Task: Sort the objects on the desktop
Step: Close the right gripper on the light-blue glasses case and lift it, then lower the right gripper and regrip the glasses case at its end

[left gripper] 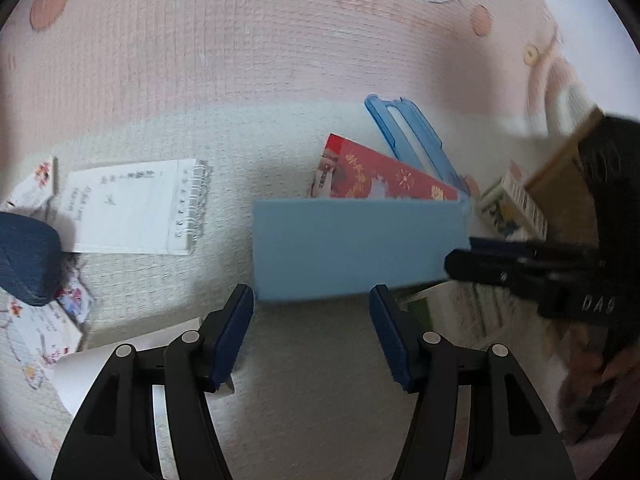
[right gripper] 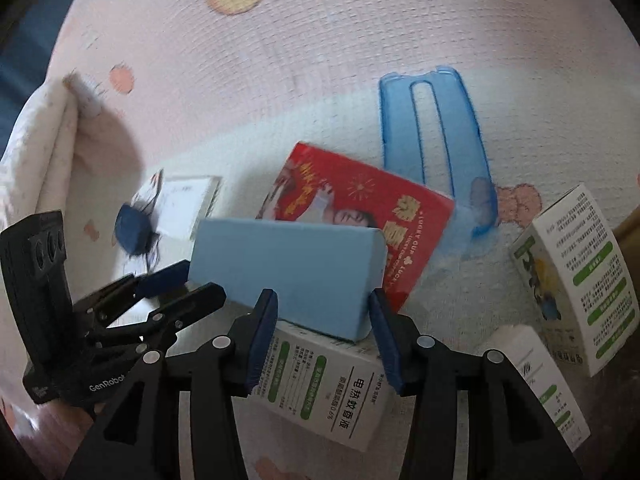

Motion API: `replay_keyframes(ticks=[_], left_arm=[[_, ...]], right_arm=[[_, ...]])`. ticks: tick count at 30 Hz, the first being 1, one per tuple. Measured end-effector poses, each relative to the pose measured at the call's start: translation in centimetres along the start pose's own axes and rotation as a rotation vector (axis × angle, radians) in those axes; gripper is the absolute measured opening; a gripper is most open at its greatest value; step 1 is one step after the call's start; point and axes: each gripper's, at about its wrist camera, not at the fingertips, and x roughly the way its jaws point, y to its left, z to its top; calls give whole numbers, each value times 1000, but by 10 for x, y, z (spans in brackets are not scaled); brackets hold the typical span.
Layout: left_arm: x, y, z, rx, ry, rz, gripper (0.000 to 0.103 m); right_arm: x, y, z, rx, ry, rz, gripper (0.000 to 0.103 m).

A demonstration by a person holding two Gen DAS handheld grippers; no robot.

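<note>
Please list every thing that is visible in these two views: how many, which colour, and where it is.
light blue box: 1, light blue, centre, leaning on a carton
red box: 1, red, just behind the light blue box
phone case: 1, clear blue, flat, beyond the red box
white-green cartons: 3, white with green, one under the light blue box, two at the right
spiral notepad: 1, white, left side
small patterned cards: several, white, far left
dark blue object: 1, far left, kind unclear
patterned mat: 1, pink and white, under everything
left hand-held gripper: 1, black with blue pads, open, empty
right hand-held gripper: 1, same colours, astride the light blue box, grip unclear
</note>
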Motion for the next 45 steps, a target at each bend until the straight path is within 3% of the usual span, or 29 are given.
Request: replay_keyframes(ticks=[3, 9, 14, 19, 25, 33, 36, 42, 45], left_arm=[[1, -4, -7, 48, -14, 34, 65], [11, -15, -8, 160, -42, 132, 65], [14, -20, -8, 211, -48, 138, 65], [10, -14, -3, 166, -32, 114, 65], [6, 5, 16, 38, -20, 60, 64], [9, 23, 58, -69, -106, 37, 64], [13, 39, 83, -161, -136, -4, 64], [36, 61, 123, -268, -147, -19, 64], [33, 68, 123, -308, -172, 10, 64]], right_arm=[[9, 12, -1, -37, 4, -5, 45], [12, 11, 2, -7, 106, 12, 45], [17, 16, 2, -41, 99, -24, 45], [21, 21, 5, -54, 107, -53, 48], [11, 13, 17, -15, 69, 4, 48], [9, -13, 63, 115, -18, 90, 49], [11, -23, 83, 157, -57, 135, 54], [25, -43, 116, 235, -91, 163, 55], [29, -53, 119, 281, -91, 139, 57]])
